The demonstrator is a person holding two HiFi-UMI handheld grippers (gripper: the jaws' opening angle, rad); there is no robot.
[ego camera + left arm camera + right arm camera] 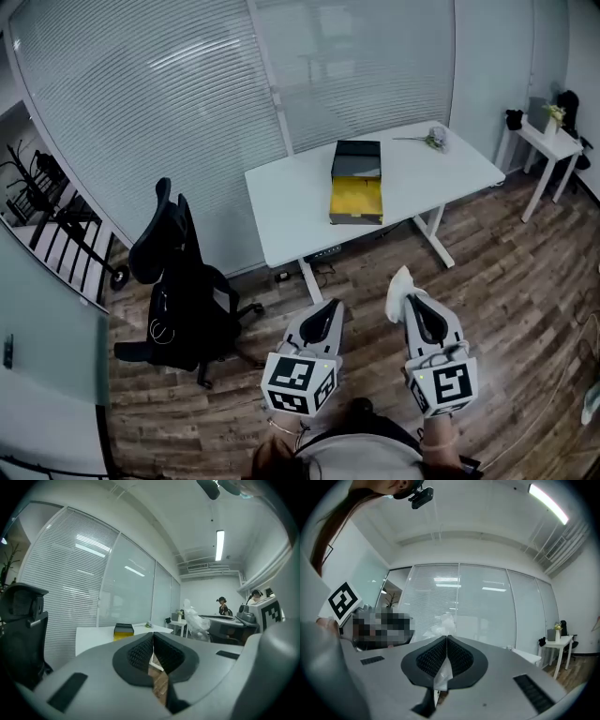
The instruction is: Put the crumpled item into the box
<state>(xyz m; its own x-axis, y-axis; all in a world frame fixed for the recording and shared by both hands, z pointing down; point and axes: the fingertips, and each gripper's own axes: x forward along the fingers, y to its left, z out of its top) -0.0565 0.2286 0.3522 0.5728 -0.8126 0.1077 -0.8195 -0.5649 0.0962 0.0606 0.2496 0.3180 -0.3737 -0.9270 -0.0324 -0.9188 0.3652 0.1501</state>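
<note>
The crumpled item is a white, thin plastic wad (399, 289); it sticks out past the tips of my right gripper (410, 298), which is shut on it, well short of the table. In the right gripper view the plastic (443, 631) rises above the closed jaws and hangs below them. My left gripper (330, 307) is shut with nothing in it; its jaws meet in the left gripper view (153, 639). The box (356, 195) lies open on the white table (291, 206), yellow inside with a black lid (357, 157) folded back. It shows small in the left gripper view (123, 631).
A black office chair (183, 281) stands left of the table on the wooden floor. A small bunch of flowers (431, 139) lies at the table's far right corner. A white side table (551, 150) stands at the right wall. Blinds cover the glass wall behind.
</note>
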